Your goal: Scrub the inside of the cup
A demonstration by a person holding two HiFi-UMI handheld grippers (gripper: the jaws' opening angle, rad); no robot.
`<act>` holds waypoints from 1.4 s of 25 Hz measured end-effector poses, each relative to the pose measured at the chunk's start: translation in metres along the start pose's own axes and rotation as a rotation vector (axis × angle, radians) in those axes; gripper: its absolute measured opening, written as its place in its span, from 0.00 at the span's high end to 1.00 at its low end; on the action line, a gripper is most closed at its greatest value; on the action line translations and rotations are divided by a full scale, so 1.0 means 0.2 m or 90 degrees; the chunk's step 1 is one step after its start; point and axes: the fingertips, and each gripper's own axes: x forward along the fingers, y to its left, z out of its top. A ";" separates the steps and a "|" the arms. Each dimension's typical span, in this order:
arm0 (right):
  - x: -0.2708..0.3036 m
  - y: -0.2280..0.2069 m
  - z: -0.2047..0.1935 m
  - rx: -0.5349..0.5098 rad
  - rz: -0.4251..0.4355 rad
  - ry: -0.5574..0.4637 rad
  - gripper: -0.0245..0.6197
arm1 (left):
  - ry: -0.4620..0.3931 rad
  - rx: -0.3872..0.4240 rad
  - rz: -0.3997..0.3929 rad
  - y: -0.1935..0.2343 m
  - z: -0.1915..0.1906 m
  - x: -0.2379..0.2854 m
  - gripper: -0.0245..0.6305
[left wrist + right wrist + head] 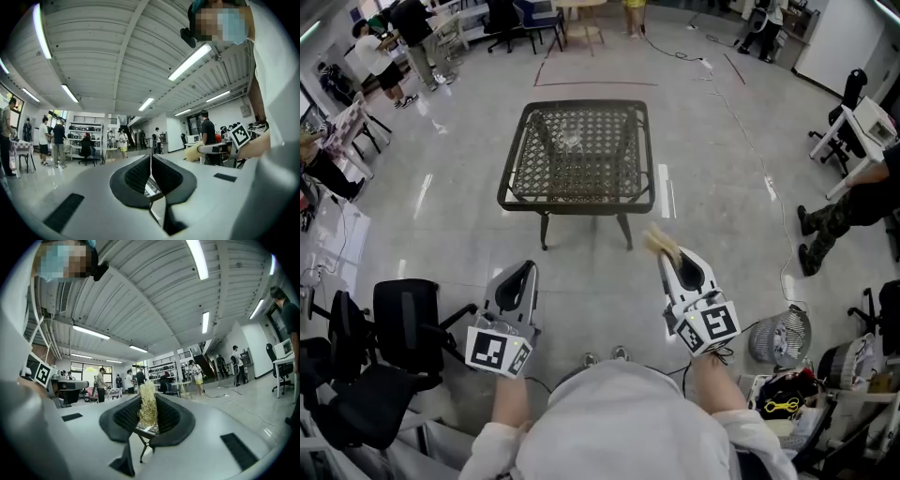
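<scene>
Our left hand-held gripper [525, 270] is closed on nothing. Our right hand-held gripper [671, 257] clamps a straw-coloured fibre scrubber [148, 406], sharp only in its own view. Only the head view shows the wicker surface [581, 202] ahead, bearing what may be a clear cup [572, 141].

A straw-coloured fibrous scrubber [148, 398] is clamped between the right gripper's [149, 411] jaws; a marker cube [38, 371] is seen at nine o'clock.

Head view downward; gripper views level
</scene>
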 end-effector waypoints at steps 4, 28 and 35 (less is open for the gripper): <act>-0.01 -0.05 0.00 0.019 0.023 -0.013 0.83 | 0.004 -0.008 0.015 -0.02 -0.04 0.03 0.91; 0.76 -0.07 -0.09 0.019 0.001 0.001 0.83 | 0.004 -0.034 -0.010 0.61 -0.17 0.44 0.91; 0.98 -0.08 -0.11 0.020 -0.025 -0.014 0.83 | -0.004 -0.003 -0.054 0.81 -0.15 0.61 0.91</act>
